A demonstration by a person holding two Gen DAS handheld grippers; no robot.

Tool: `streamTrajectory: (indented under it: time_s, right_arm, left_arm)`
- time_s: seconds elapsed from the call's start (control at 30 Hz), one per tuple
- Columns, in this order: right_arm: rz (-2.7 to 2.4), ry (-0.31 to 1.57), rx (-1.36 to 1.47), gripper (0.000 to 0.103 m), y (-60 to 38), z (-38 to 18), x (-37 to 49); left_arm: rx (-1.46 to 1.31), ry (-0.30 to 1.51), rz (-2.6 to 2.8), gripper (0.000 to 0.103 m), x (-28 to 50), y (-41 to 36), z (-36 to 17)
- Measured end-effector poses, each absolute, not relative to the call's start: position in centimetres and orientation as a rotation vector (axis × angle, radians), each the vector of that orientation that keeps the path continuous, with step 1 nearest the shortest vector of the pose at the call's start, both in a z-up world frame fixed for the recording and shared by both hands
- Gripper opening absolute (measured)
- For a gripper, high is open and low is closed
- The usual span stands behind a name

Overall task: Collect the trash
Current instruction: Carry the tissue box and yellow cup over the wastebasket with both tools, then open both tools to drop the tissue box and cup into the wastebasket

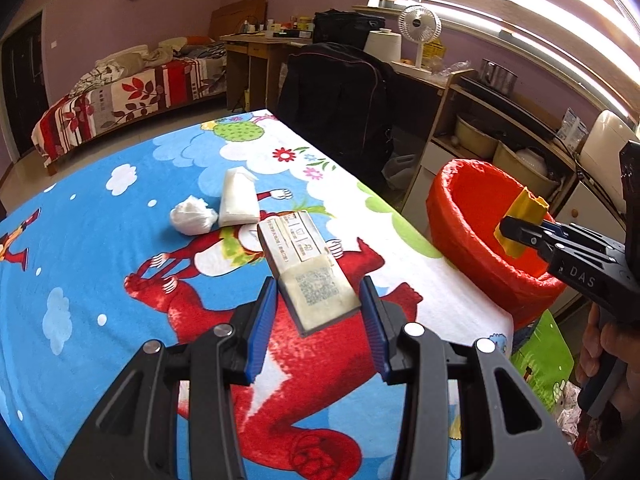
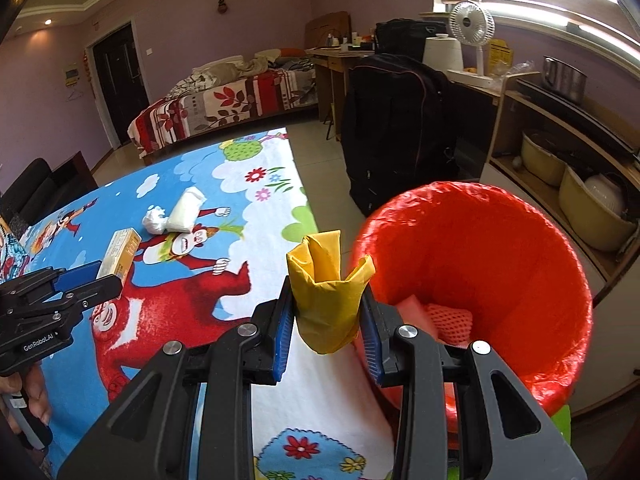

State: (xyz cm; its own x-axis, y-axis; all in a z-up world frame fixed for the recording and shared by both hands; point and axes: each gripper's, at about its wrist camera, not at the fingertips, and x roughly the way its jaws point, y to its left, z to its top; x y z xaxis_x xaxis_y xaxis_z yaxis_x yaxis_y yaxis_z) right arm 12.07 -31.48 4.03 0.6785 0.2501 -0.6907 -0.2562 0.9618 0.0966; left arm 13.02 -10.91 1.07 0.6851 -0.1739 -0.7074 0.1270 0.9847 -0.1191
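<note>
My left gripper [image 1: 318, 304] is shut on a small pale cardboard box [image 1: 308, 276] with a printed code, held above the cartoon tablecloth [image 1: 100, 248]. The right wrist view shows that box [image 2: 120, 254] at far left in the left gripper [image 2: 106, 276]. My right gripper [image 2: 326, 312] is shut on a crumpled yellow wrapper [image 2: 324, 300] just left of the red-lined bin [image 2: 500, 248]. In the left wrist view the right gripper [image 1: 510, 232] holds the yellow wrapper [image 1: 524, 208] over the bin's [image 1: 460, 216] rim. A white tissue ball [image 1: 191, 216] and a white packet [image 1: 239, 200] lie on the cloth.
The bin holds an orange mesh piece [image 2: 446, 316] and pink scraps. A black bag [image 2: 396, 128] stands beyond the table's right edge. A wooden shelf with pots [image 2: 560, 160] is right of the bin. A bed [image 1: 120, 100], desk and fan [image 1: 418, 26] are further back.
</note>
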Motion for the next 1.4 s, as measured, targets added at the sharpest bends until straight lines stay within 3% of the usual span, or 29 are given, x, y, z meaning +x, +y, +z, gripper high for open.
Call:
streamTrajectory:
  time_s: [1.4]
  right_arm:
    - [0.109,0.662,0.078,0.034,-45.0,7.4,14.1]
  left_arm:
    - [0.086,0.722,-0.515,0.041,19.4,-28.5,6.0]
